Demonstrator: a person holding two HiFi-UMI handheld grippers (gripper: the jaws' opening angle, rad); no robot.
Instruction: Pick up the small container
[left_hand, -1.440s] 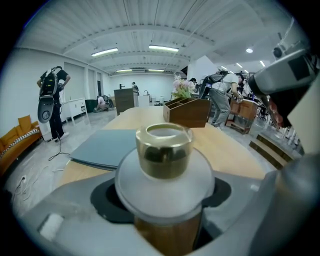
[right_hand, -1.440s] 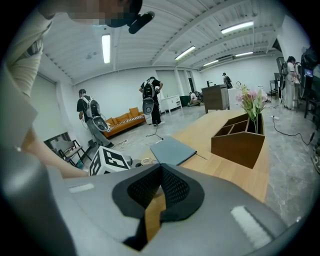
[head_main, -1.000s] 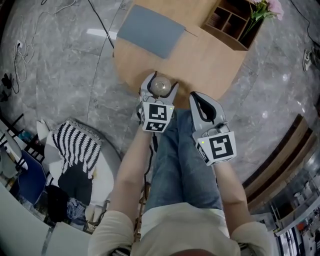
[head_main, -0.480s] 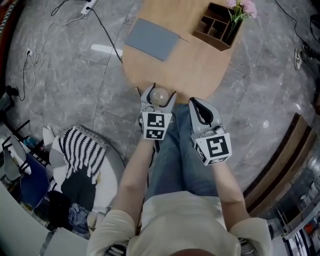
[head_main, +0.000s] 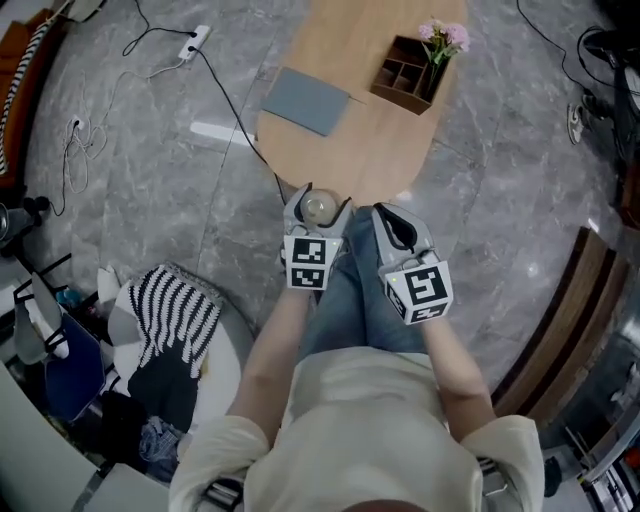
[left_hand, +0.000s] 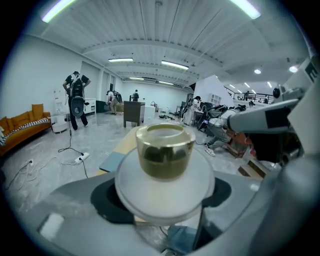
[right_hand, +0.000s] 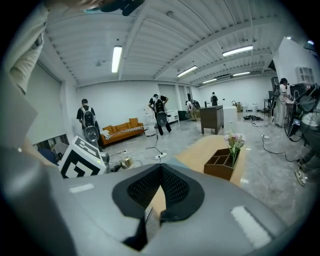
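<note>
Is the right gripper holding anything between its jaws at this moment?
No, the right gripper has its jaws closed tip to tip, with nothing between them.

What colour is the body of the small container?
The small container is translucent olive-yellow, clearest in the left gripper view.

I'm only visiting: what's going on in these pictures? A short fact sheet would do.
Left gripper: closed on the small container, clear with a white disc-shaped end
Right gripper: jaws together, empty
Table: wooden, oval, beyond both grippers
On table: grey pad, wooden organizer with pink flowers
Floor: grey stone
</note>
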